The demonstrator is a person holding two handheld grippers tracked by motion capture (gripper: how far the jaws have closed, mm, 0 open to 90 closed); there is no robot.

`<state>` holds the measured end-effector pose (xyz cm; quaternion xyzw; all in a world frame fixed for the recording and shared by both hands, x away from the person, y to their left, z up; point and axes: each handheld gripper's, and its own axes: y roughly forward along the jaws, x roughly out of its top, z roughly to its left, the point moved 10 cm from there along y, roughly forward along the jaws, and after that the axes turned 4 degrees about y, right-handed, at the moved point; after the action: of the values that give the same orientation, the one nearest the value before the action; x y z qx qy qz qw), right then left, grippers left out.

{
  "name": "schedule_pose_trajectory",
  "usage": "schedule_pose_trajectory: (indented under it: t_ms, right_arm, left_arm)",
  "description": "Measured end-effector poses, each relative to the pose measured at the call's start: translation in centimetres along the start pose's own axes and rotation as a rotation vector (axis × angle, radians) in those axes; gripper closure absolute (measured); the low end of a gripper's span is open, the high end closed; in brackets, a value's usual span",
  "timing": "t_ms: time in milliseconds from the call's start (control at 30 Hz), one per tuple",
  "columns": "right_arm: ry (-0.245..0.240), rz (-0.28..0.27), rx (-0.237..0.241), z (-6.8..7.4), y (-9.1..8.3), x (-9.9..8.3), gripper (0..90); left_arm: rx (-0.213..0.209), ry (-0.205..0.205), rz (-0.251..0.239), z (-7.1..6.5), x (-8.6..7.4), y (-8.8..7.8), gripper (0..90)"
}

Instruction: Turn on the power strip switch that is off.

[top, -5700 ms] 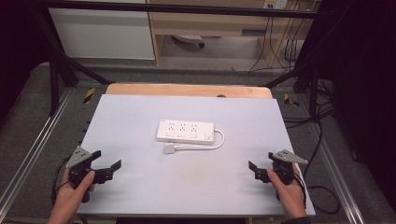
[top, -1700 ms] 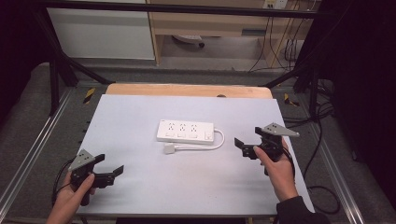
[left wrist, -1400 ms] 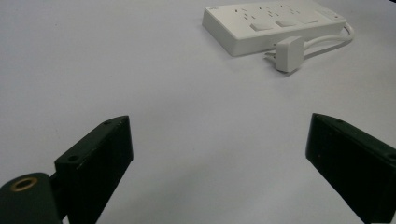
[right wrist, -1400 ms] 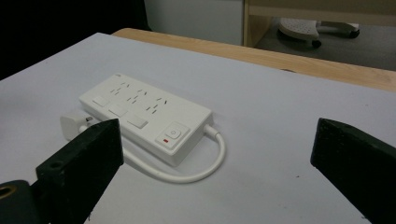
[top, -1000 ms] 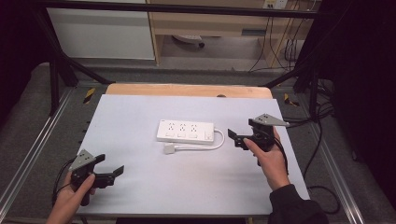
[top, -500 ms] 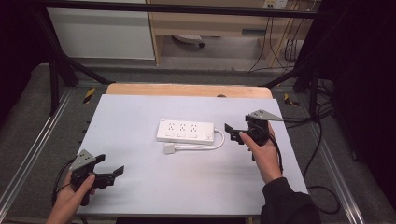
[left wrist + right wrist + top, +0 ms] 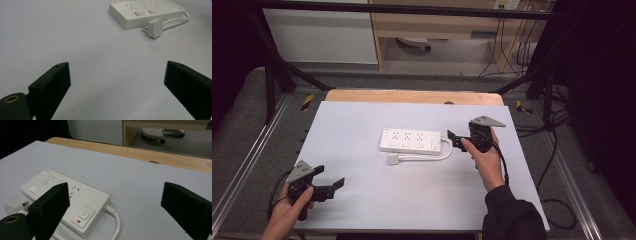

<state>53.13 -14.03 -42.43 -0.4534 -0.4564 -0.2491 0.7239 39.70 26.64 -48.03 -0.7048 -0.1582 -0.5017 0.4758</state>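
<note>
Right hand-held gripper (image 7: 455,138) has moved in beside strip (image 7: 410,141), jaws wide; likely grasp next. Left hand-held gripper (image 7: 332,180) wide, far back.

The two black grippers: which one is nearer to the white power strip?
The right gripper, open just past the white power strip's switch end. The left gripper, also open, sits far off at the table's near left corner.

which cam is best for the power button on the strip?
Right gripper view: the power button on the power strip sits close, its symbol and the red mark under it legible. The high view shows the strip whole but the button tiny. The left gripper view shows the strip far off, button indistinct.
</note>
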Motion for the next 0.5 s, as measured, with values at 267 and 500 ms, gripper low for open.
schedule_pose_trajectory:
  t_ms: [267, 500]
  right_arm:
    - [-0.020, 0.024, 0.007, 0.6, 1.1, -0.4, 18.0]
    - [-0.022, 0.034, 0.016, 1.0, 1.8, -0.6, 28.4]
  left_arm:
    - [0.002, 0.001, 0.000, 0.0, 0.0, 0.0, 7.0]
    - [0.003, 0.001, 0.000, 0.1, 0.0, 0.0, 7.0]
